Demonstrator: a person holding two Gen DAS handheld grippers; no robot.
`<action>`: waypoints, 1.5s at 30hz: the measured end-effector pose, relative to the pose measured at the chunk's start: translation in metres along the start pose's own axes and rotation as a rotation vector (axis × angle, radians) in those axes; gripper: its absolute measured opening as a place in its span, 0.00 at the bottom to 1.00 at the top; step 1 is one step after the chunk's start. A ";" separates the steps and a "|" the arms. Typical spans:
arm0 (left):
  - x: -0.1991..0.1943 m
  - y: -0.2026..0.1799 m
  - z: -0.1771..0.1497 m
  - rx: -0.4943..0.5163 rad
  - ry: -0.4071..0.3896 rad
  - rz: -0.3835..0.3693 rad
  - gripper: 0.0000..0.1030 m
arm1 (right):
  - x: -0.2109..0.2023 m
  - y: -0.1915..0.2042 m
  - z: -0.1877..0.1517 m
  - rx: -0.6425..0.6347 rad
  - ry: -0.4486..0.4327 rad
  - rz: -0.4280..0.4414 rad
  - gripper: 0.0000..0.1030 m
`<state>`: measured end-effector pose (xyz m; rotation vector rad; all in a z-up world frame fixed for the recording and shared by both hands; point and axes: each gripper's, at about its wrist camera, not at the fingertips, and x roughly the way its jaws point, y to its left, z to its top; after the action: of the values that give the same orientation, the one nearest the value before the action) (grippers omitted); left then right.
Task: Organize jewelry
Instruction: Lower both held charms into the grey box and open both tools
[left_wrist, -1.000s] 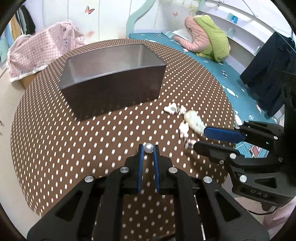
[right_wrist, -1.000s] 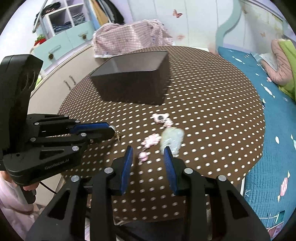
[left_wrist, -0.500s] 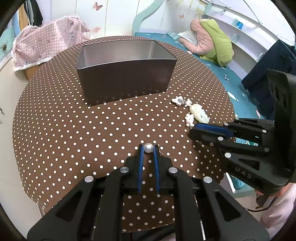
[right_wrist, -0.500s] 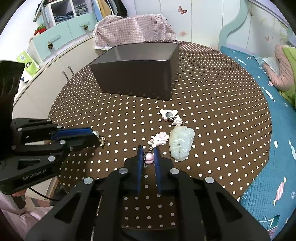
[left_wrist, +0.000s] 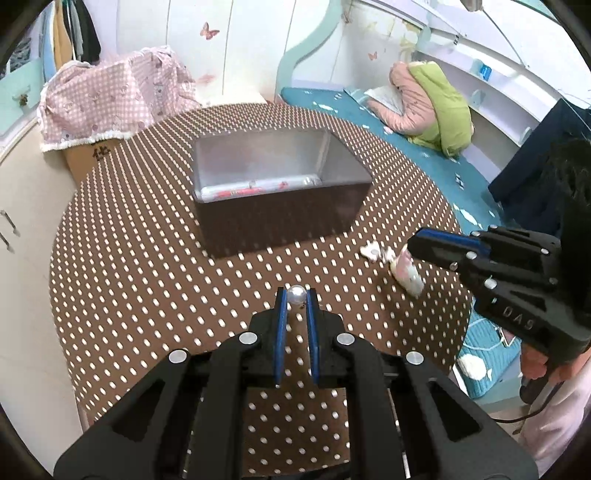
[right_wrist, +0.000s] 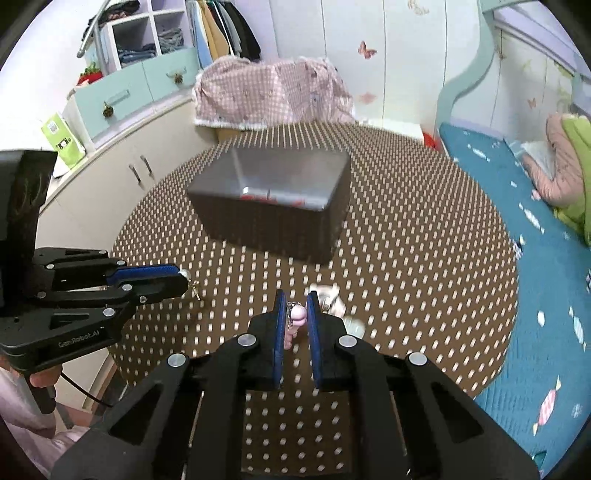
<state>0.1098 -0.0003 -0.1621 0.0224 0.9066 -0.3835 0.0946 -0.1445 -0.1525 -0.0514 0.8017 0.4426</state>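
Note:
My left gripper (left_wrist: 296, 295) is shut on a pearl earring (left_wrist: 296, 294), held above the dotted table; it also shows in the right wrist view (right_wrist: 181, 278) with the earring's gold hook hanging. My right gripper (right_wrist: 296, 314) is shut on a pink charm (right_wrist: 297, 315), lifted off the table; it shows in the left wrist view (left_wrist: 413, 245) too. A dark metal box (left_wrist: 280, 218) stands open at the table's middle, something red lying inside. A white charm (left_wrist: 373, 252) and a pale jade pendant (left_wrist: 408, 275) lie on the table right of the box.
The round brown polka-dot table (left_wrist: 140, 266) drops off on all sides. A pink checked cloth over a carton (left_wrist: 110, 99) stands behind it. A bed with a teal sheet (left_wrist: 424, 155) is to the right, cabinets (right_wrist: 122, 173) to the left.
My right gripper closed on the pink charm and lifted it off the table. Both grippers have risen and moved toward the box. The left still holds the pearl earring.

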 end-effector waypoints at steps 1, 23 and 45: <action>-0.002 0.002 0.005 -0.003 -0.009 0.003 0.11 | -0.001 -0.001 0.004 -0.001 -0.010 -0.003 0.10; 0.003 0.032 0.082 -0.052 -0.111 0.027 0.11 | 0.009 -0.002 0.075 -0.065 -0.123 0.044 0.10; 0.011 0.030 0.070 -0.052 -0.075 0.056 0.45 | 0.019 -0.018 0.068 -0.008 -0.057 -0.015 0.45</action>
<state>0.1795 0.0116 -0.1318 -0.0146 0.8396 -0.3062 0.1595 -0.1395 -0.1208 -0.0519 0.7428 0.4314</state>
